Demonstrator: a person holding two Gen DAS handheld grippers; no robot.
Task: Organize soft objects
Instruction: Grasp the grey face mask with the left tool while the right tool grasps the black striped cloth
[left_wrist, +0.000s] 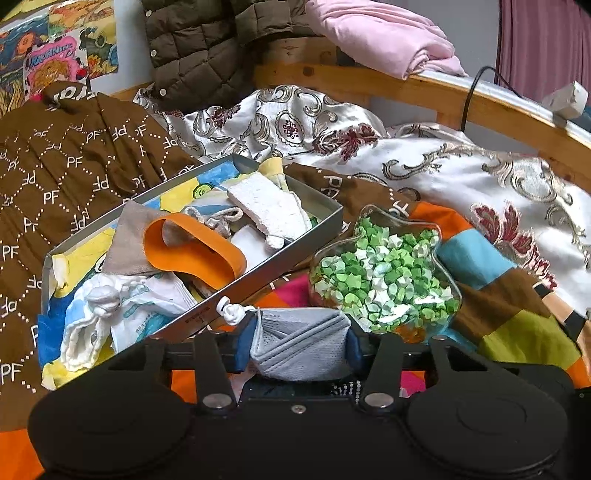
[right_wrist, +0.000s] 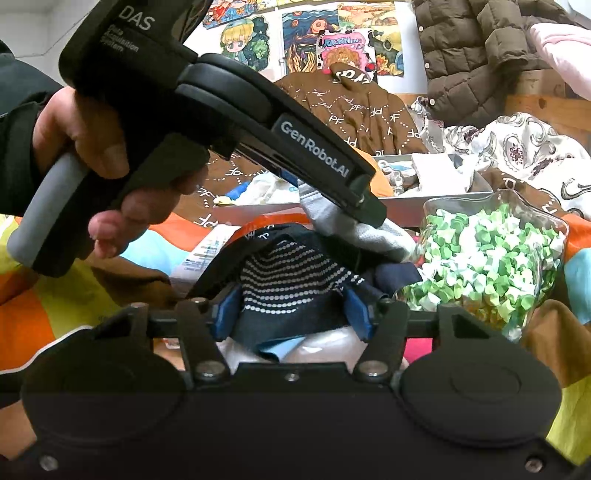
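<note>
A bed (left_wrist: 461, 96) with a wooden frame carries everything, its surface covered by a patchwork blanket (left_wrist: 517, 317) in orange, blue, green and brown blocks. A white satin quilt (left_wrist: 424, 162) with scroll and flower patterns is heaped toward the bed's far right side, and a brown cloth printed with "PF" letters (left_wrist: 66, 166) spreads over the far left. A quilted olive jacket (left_wrist: 192, 48) and a pink folded blanket (left_wrist: 384, 33) hang at the headboard rail. Near the middle of the bed lies a shallow grey cardboard box (left_wrist: 314, 229), tilted, filled with soft things: an orange band (left_wrist: 192, 251), a white foam-like piece (left_wrist: 266, 206), a beige cloth (left_wrist: 129, 240) and white rags (left_wrist: 99, 314). Just beside the box's right corner stands a clear glass jar of green and white paper stars (left_wrist: 384, 273). The left gripper (left_wrist: 299, 343) sits at the near edge of the box, its blue fingers (left_wrist: 243, 343) half closed and pressing on a folded grey sock (left_wrist: 299, 347) that fills the gap between them. The right gripper (right_wrist: 291, 310) is lower down on the near side of the bed, just left of the jar; its fingers (right_wrist: 225, 314) pinch a dark navy sock with rows of white dots (right_wrist: 288, 288), bunched up between them. In the right wrist view, a hand (right_wrist: 92, 147) holds the left gripper's handle, and the grey sock hangs just beyond the dotted one.
</note>
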